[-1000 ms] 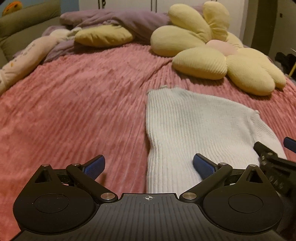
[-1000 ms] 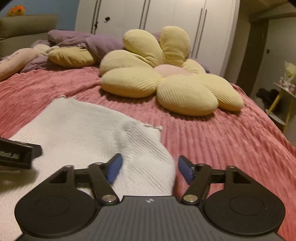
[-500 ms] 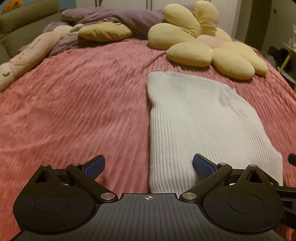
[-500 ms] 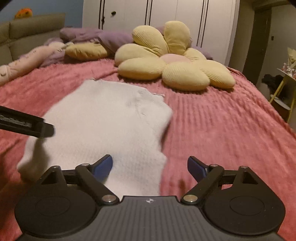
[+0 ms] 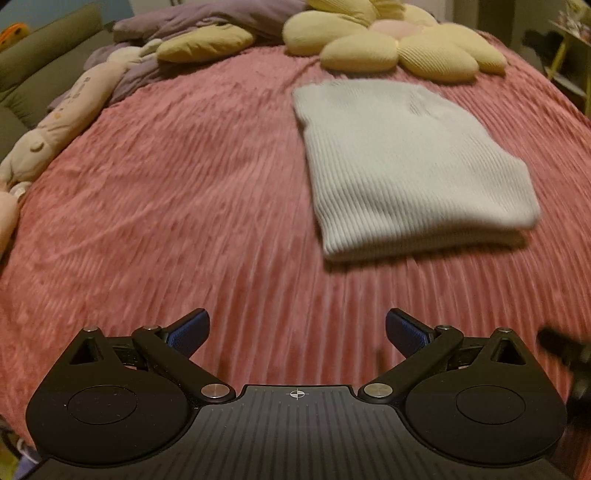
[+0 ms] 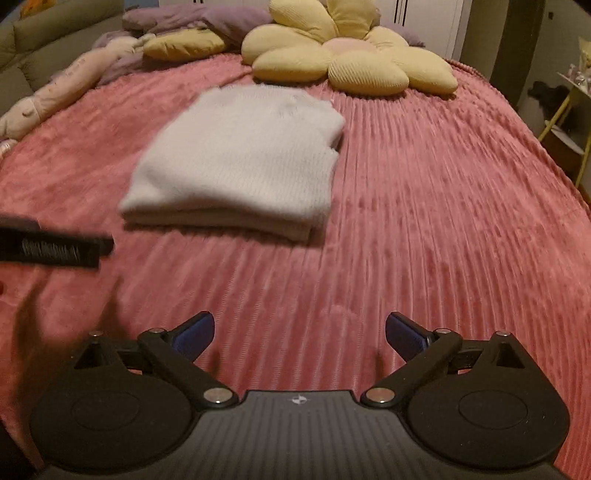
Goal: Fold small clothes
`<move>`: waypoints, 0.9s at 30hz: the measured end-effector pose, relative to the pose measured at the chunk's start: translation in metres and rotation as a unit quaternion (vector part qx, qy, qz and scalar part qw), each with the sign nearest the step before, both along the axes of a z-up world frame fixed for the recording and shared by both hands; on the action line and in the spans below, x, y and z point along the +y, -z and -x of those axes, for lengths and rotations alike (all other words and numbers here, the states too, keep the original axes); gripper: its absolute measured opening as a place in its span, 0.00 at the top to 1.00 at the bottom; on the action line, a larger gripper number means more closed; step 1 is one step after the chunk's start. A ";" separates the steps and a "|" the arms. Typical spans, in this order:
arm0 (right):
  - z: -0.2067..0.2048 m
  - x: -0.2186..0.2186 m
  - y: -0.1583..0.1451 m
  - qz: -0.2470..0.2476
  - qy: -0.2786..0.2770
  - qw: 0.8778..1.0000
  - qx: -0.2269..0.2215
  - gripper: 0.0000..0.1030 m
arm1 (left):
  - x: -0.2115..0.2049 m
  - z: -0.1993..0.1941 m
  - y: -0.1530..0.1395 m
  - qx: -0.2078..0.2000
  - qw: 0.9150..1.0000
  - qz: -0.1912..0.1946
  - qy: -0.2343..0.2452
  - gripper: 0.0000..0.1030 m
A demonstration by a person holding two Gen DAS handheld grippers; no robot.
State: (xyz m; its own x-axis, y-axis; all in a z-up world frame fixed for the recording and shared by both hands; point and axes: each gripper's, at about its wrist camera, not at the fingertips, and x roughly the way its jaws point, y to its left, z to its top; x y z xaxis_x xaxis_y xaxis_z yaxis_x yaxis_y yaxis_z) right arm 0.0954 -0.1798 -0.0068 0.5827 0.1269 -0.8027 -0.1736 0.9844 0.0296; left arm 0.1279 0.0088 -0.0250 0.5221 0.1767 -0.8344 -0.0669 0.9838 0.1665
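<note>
A white ribbed knit garment (image 5: pixel 402 162) lies folded flat on the pink ribbed bedspread (image 5: pixel 184 192); it also shows in the right wrist view (image 6: pixel 240 162). My left gripper (image 5: pixel 295 330) is open and empty, over the bedspread, well short of the garment's near edge. My right gripper (image 6: pixel 299 332) is open and empty, also back from the garment. The left gripper's body shows as a black bar at the left of the right wrist view (image 6: pixel 55 247).
A yellow flower-shaped cushion (image 6: pixel 351 59) lies beyond the garment. A yellow pillow (image 5: pixel 207 42), purple bedding (image 5: pixel 207 18) and a long pink plush toy (image 5: pixel 62 118) lie at the far left. A yellow-legged stand (image 6: pixel 569 110) stands off the bed's right side.
Both grippers have pulled back toward me and away from the garment, which now lies clear ahead of them. The right gripper opened wider after being over the garment's corner.
</note>
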 end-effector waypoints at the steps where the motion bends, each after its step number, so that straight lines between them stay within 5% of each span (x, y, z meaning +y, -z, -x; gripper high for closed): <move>1: 0.003 0.002 -0.008 0.004 0.006 1.000 -0.013 0.04 | 0.000 0.000 -0.004 0.002 1.000 -0.006 -0.001 0.00; 4: 0.006 0.014 -0.028 0.033 0.021 0.998 -0.040 0.04 | 0.001 0.003 -0.018 -0.006 1.000 -0.003 0.000 0.00; 11: -0.001 0.039 -0.053 0.084 -0.009 0.996 -0.010 0.04 | -0.003 0.011 -0.038 -0.004 1.000 0.006 0.015 0.00; 17: -0.003 0.033 -0.057 0.032 0.015 0.999 0.024 0.04 | 0.001 0.016 -0.043 -0.008 1.000 0.020 0.008 0.00; 27: -0.007 0.023 -0.058 0.025 0.036 0.998 0.033 0.04 | -0.004 0.017 -0.051 -0.015 1.000 0.020 0.006 0.00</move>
